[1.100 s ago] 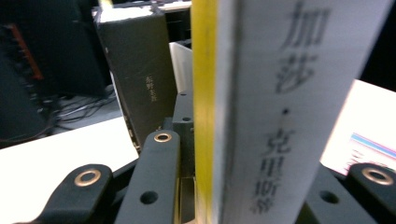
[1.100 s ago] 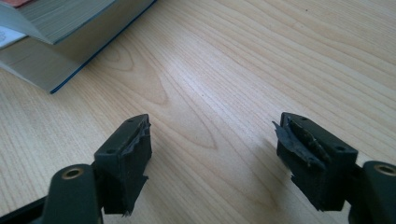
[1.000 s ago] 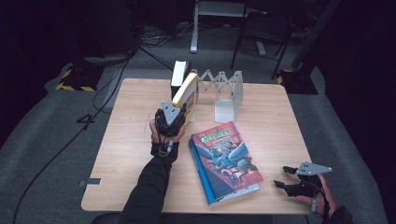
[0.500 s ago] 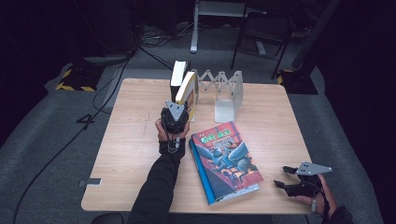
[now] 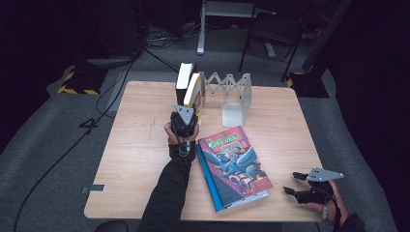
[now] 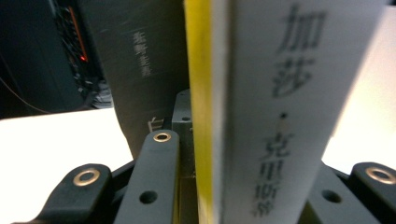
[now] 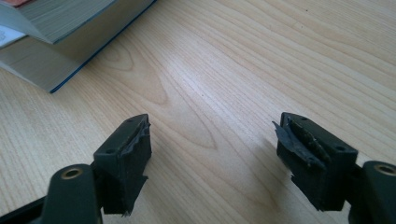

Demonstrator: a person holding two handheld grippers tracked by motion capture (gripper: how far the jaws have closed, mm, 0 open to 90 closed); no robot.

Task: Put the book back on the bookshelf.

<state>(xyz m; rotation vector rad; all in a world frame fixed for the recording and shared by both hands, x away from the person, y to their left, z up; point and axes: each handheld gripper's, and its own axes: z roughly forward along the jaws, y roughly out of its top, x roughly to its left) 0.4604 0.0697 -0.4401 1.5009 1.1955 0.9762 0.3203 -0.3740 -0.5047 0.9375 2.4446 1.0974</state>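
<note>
My left gripper (image 5: 185,117) is shut on a book with a yellow cover and a white spine (image 5: 195,93), standing on edge at the back of the table. In the left gripper view that yellow book (image 6: 261,93) sits between the jaws, right beside a dark upright book (image 6: 140,60). The dark book (image 5: 184,76) stands at the left end of a metal folding book rack (image 5: 232,87). A large blue illustrated book (image 5: 234,164) lies flat on the table. My right gripper (image 5: 296,184) rests open at the table's front right edge, and its jaws (image 7: 212,140) hold nothing above the bare wood.
The wooden table (image 5: 135,145) has free room on its left half and at the right behind my right gripper. A corner of the flat book (image 7: 60,37) lies ahead and left of the right jaws. Cables and a chair (image 5: 270,34) are on the floor beyond.
My left gripper has shifted slightly right with the yellow book, which now stands more upright and closer against the dark book. The right gripper has not moved.
</note>
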